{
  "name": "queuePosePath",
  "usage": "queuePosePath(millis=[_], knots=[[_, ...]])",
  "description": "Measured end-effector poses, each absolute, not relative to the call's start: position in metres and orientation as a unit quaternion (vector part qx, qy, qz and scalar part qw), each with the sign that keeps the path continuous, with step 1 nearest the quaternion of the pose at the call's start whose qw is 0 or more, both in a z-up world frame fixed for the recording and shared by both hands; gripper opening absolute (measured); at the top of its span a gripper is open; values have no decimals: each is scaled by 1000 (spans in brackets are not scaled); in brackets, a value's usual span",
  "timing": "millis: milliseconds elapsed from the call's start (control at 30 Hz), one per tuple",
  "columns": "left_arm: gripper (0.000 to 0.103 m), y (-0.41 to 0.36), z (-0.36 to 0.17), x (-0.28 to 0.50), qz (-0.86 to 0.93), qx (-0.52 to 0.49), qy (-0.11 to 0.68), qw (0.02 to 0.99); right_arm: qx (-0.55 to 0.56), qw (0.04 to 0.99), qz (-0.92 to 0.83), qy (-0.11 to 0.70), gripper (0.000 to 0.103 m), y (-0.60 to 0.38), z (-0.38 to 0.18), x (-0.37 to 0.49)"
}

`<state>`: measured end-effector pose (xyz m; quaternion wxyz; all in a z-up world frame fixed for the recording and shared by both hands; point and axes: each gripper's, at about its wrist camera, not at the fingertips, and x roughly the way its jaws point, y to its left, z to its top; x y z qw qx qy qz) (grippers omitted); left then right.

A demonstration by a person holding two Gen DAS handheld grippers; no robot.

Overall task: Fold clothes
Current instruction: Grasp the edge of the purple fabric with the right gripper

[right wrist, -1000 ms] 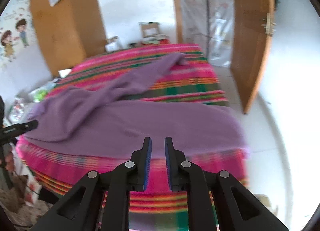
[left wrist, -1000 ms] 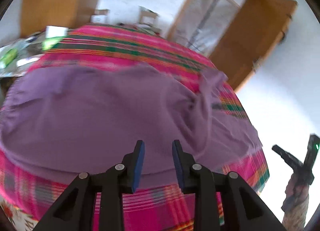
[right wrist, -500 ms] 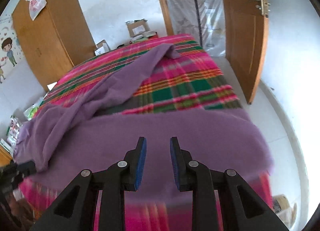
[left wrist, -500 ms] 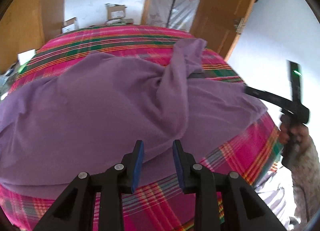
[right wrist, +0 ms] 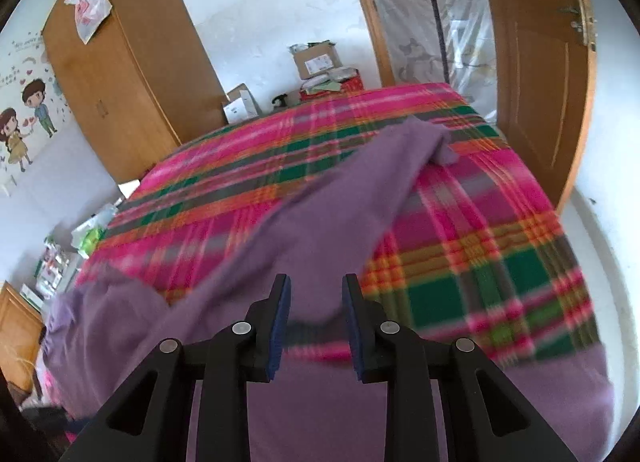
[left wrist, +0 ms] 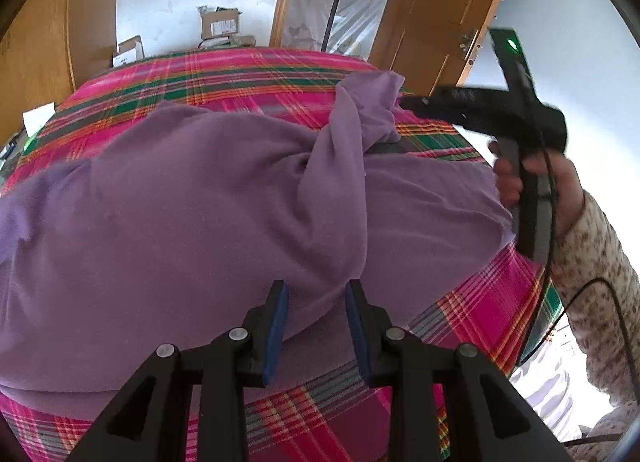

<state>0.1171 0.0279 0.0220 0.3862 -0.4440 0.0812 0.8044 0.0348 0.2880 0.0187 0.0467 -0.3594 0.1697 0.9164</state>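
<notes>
A purple long-sleeved garment (left wrist: 180,202) lies spread on a bed with a pink plaid cover (left wrist: 248,74). One sleeve (left wrist: 360,110) is twisted and runs toward the far right corner. My left gripper (left wrist: 316,302) hovers open over the garment's near edge, with nothing pinched. In the left wrist view my right gripper (left wrist: 408,104), held by a hand in a speckled sleeve (left wrist: 600,254), reaches over the bed near the sleeve's end. In the right wrist view the right gripper (right wrist: 314,294) stands open above the sleeve (right wrist: 360,190), its pads clear of the cloth.
A wooden wardrobe (right wrist: 128,74) with a plastic bag on it stands at the left. An open wooden door (right wrist: 536,62) is at the right. Cardboard boxes (right wrist: 316,60) sit behind the bed. Clutter (right wrist: 88,230) lies beside the bed's left edge. A cable (left wrist: 600,290) hangs from the right gripper.
The right gripper has swept from the bed's near right edge in over the garment to the sleeve, and its jaws stand a little wider. The left gripper rolled and shifted slightly.
</notes>
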Motion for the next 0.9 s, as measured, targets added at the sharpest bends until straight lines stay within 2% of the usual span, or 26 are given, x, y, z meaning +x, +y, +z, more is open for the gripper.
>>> queuePosePath(millis=[233,600,900], knots=[[30,35,16,113,798,-449,89,393,-358,46,913,192,28,287,20,-9],[31,38,11,107,791,-452,80,405,-393,41,904,163,28,275,11,-68],[34,38,9,108,790,-449,83,409,-422,76,892,143,30,275,-1,-93]])
